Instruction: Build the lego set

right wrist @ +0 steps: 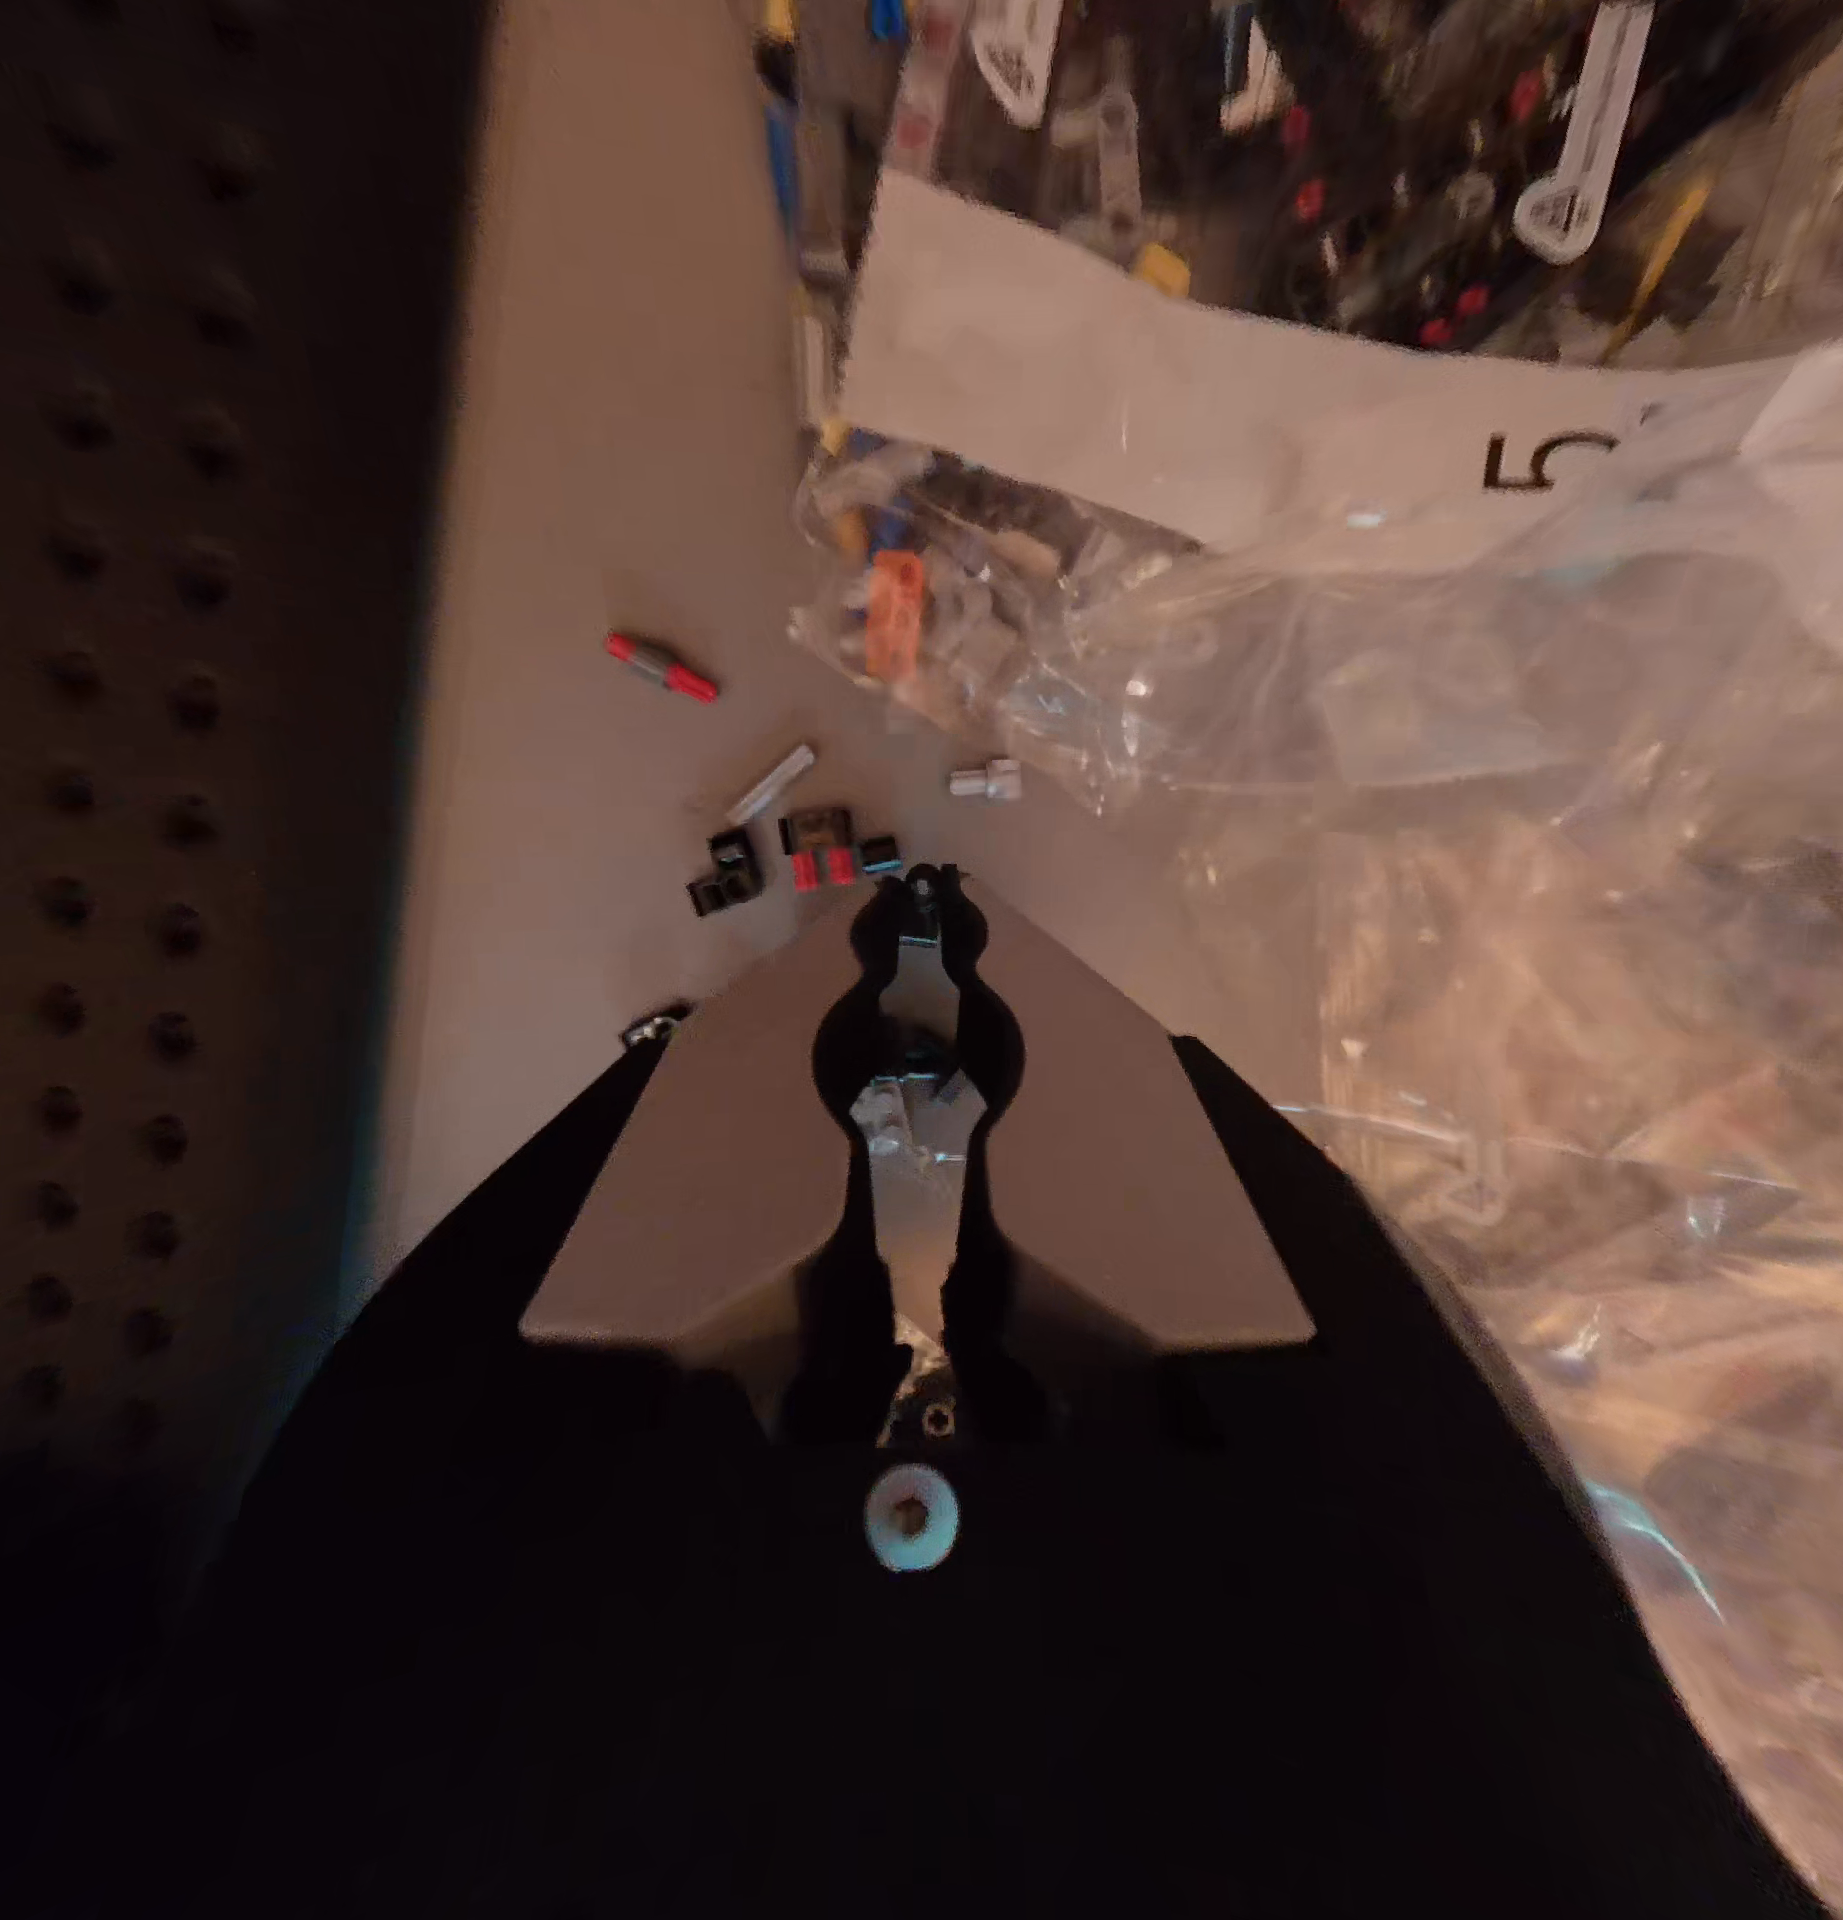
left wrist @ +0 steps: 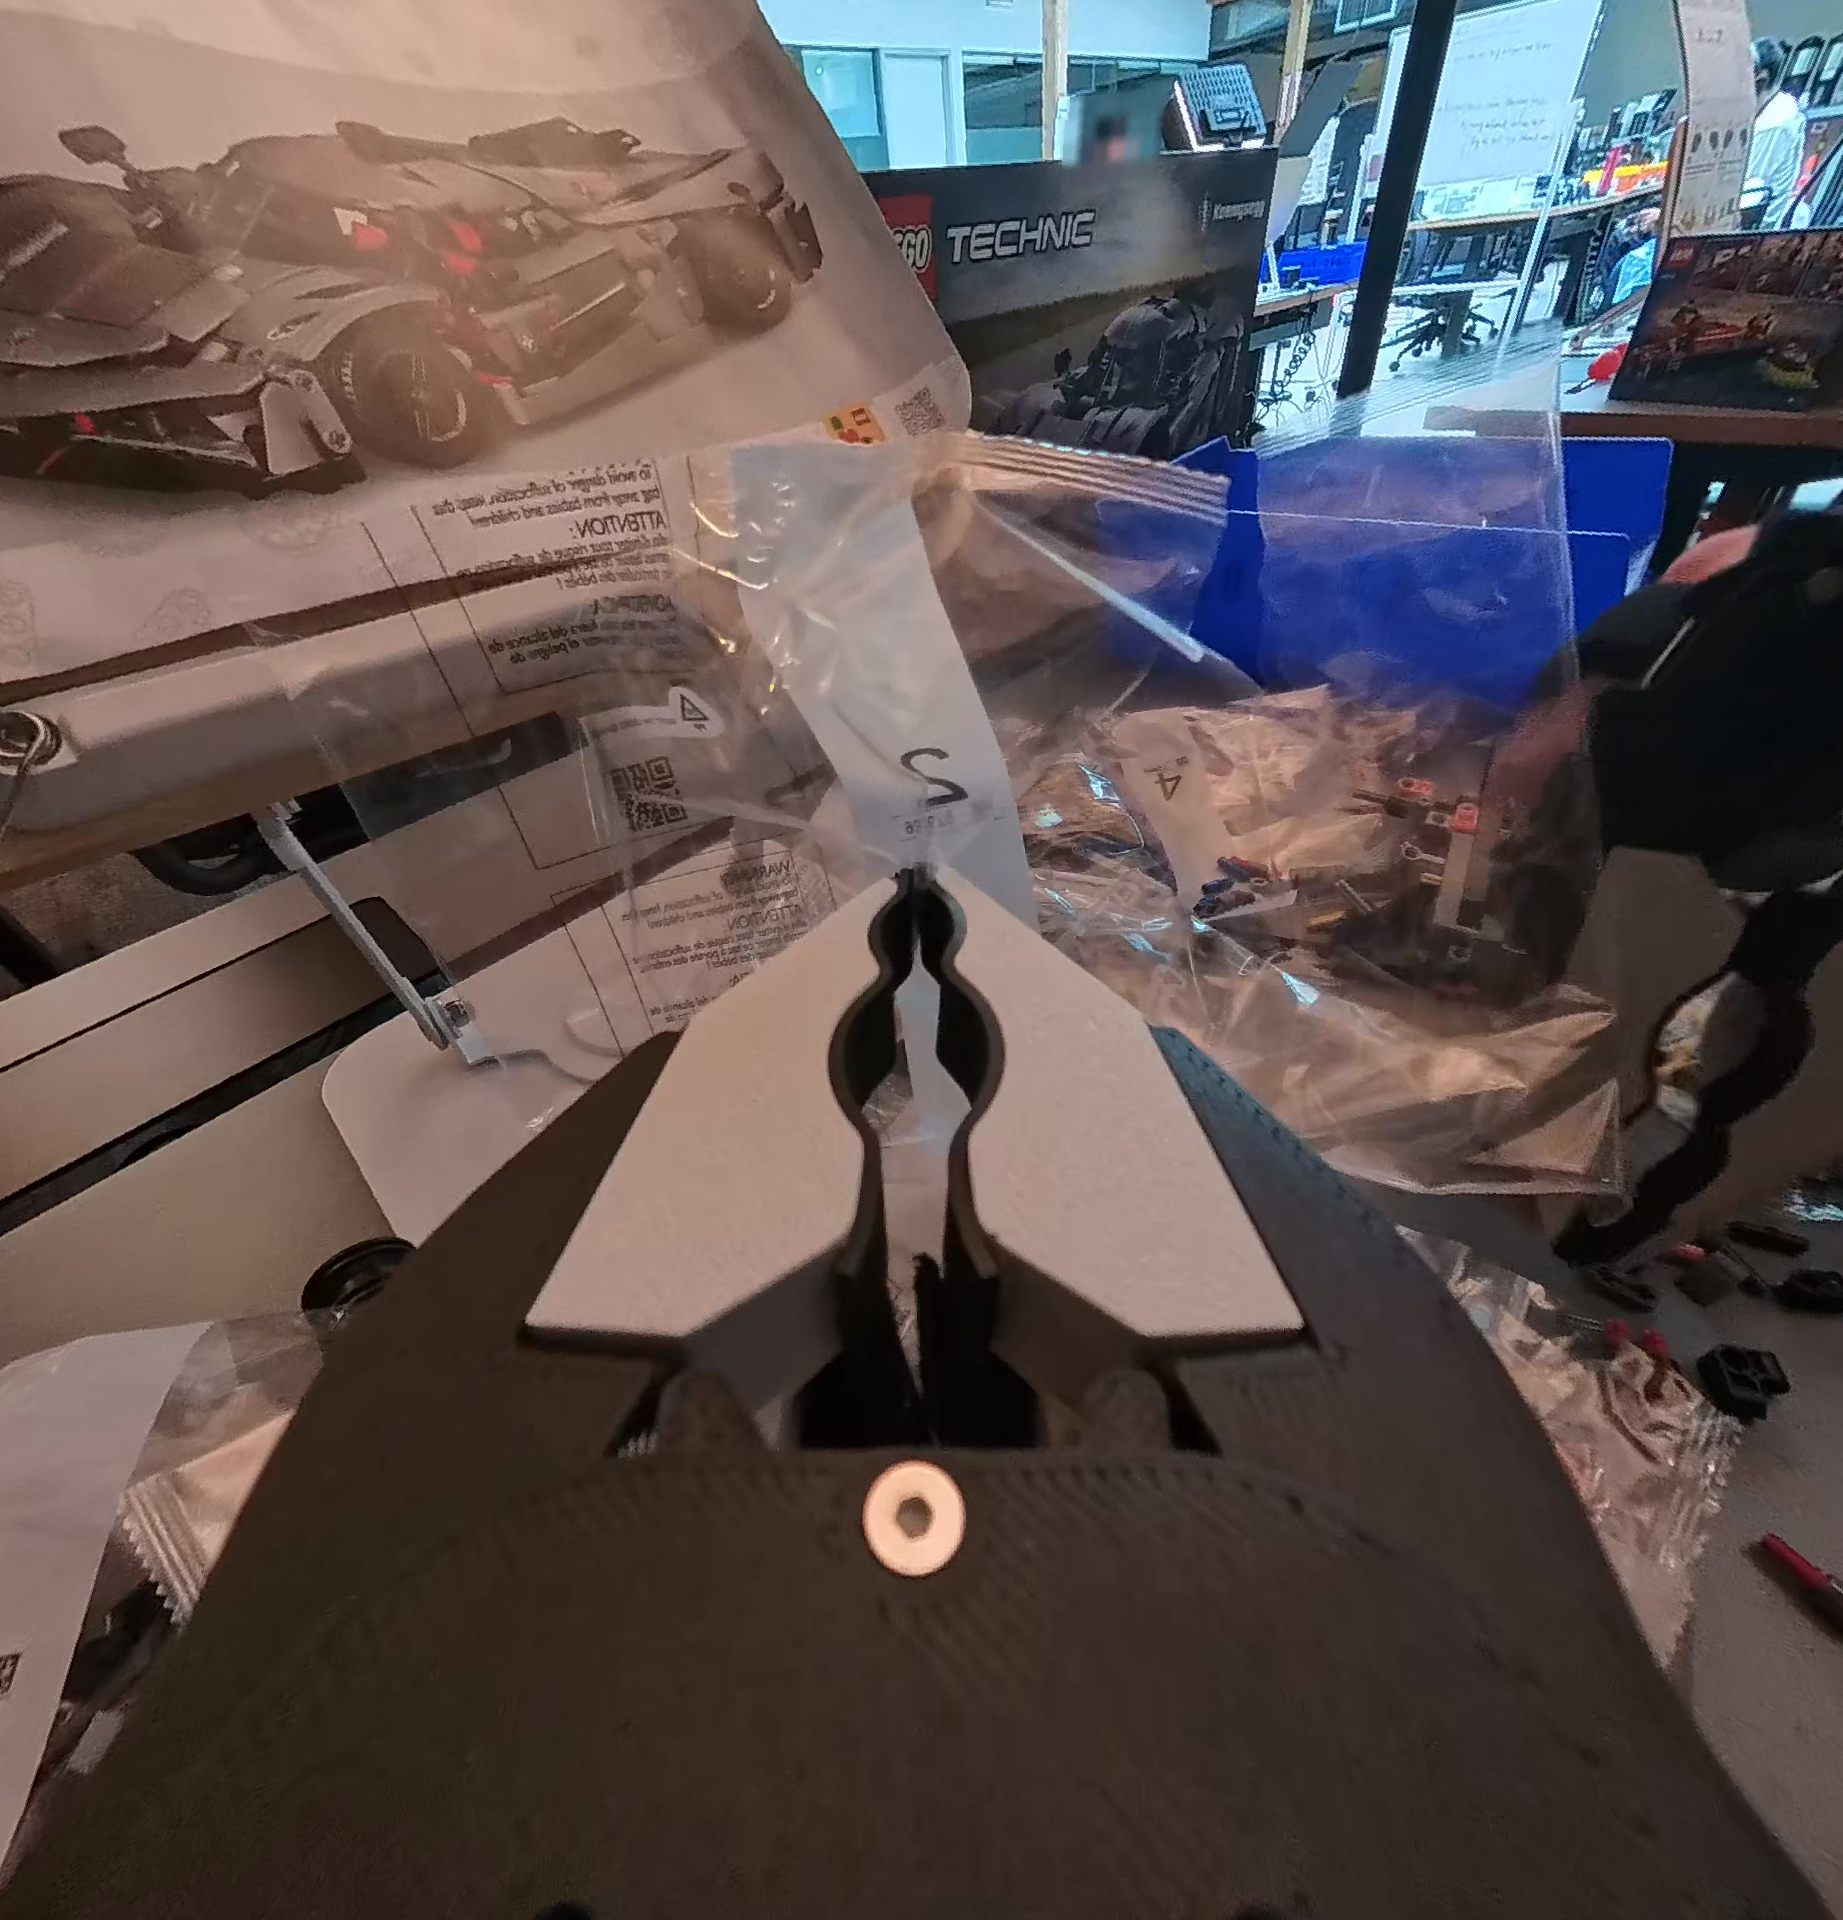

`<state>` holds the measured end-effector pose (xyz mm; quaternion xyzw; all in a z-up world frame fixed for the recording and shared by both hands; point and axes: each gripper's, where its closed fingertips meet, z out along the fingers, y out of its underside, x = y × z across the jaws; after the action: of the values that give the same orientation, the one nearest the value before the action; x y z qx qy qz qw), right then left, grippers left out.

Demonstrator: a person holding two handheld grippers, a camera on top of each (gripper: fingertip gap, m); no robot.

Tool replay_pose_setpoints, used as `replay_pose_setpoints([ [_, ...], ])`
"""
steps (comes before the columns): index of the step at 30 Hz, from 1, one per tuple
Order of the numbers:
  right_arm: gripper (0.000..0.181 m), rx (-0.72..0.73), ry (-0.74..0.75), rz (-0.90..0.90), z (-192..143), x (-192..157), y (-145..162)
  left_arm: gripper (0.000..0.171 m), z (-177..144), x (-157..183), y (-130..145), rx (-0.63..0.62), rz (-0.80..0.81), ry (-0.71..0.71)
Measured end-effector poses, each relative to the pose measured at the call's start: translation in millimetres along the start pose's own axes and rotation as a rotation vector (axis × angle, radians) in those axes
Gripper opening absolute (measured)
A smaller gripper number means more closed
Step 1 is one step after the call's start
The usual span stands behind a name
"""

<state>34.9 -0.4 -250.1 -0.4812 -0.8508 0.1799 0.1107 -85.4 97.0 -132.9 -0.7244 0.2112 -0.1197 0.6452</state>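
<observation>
The left gripper point(left wrist: 915, 878) is clamped on a clear bag point(left wrist: 896, 665) with a white numbered strip, pinching the film at its tips and holding it up off the table point(left wrist: 1769, 1704). The bag hangs slack ahead of and above the tips, its strip running up and away from the jaws. It looks emptied, though the crumpled film makes that hard to tell.

The right gripper point(right wrist: 922, 883) points down at the table near its left edge, where a dark studded mat point(right wrist: 169, 727) borders it. Its jaws are together at the tips; something small and dark sits right at them, but blur hides whether it is gripped or merely lying beyond. Loose pieces point(right wrist: 792, 852) lie just ahead and to the left of those tips: black connectors, a red-and-black one, a grey axle point(right wrist: 771, 781), and farther off a red-and-grey pin point(right wrist: 661, 666). The pin's long axis runs roughly across the gripper's line; the axle slants up to the right. More bags point(right wrist: 1416, 831) crowd the right side.

The build has barely begun: parts are only being laid out. The right gripper is far nearer the loose pieces, so picking falls to it, with a short reach forward and left.
</observation>
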Motion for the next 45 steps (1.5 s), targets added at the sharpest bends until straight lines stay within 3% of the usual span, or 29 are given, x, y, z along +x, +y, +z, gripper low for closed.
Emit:
replay_pose_setpoints([
  [5, 0.004, 0.257, 0.056, -0.048, -56, -3, -48, 0.000, 3, 5, 2, -0.011, -0.005, 0.018],
  [9, 0.005, 0.473, 0.216, -0.017, -109, 24, -83, 0.000, 7, 12, 4, -0.022, -0.004, 0.038],
  [12, 0.004, 0.441, 0.310, 0.048, -113, 52, -81, 0.000, 10, 17, 6, -0.034, -0.006, 0.056],
  [17, 0.013, 0.224, 0.543, 0.120, -91, 110, -59, 0.000, 11, 25, 8, -0.041, -0.053, 0.103],
  [19, 0.016, 0.181, 0.568, 0.119, -87, 115, -53, 0.000, 11, 24, 9, -0.043, -0.089, 0.118],
  [22, 0.012, 0.237, 0.582, 0.115, -100, 107, -59, 0.000, 9, 22, 9, -0.036, -0.151, 0.139],
  [26, 0.012, 0.293, 0.531, 0.087, -120, 83, -69, 0.000, 9, 21, 8, -0.030, -0.197, 0.153],
  [30, 0.014, 0.330, 0.196, -0.060, -112, 6, -84, 0.000, 7, 15, 6, -0.010, -0.234, 0.145],
  [32, 0.015, 0.257, 0.096, -0.111, -101, -21, -75, 0.000, 6, 11, 5, 0.002, -0.255, 0.138],
  [40, 0.024, -0.068, 0.008, -0.036, -5, -17, -16, 0.000, 7, 5, 10, -0.007, -0.270, 0.122],
  [45, 0.028, -0.133, -0.041, -0.025, 20, -20, 1, 0.000, 6, 2, 12, -0.010, -0.276, 0.116],
])
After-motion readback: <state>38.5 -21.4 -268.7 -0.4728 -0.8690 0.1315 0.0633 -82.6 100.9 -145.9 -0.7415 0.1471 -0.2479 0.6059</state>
